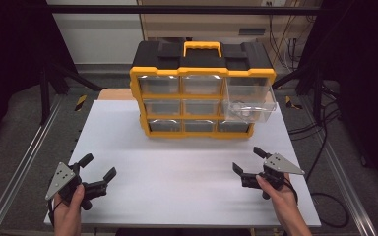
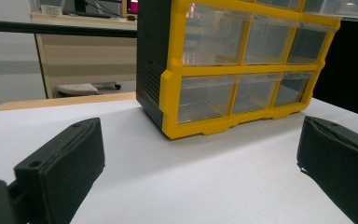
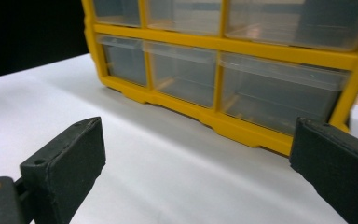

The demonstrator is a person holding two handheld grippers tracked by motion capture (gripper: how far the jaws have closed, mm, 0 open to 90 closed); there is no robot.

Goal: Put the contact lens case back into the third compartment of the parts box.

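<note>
Yellow-and-black drawer cabinet stands at the far middle of the white counter, three rows of clear drawers. Upper right drawer is pulled out, a small pale item inside; cannot tell what. Other drawers shut, contents not discernible. Left claw and right claw both spread wide, empty, near the counter's front corners, well apart from the cabinet.
</note>
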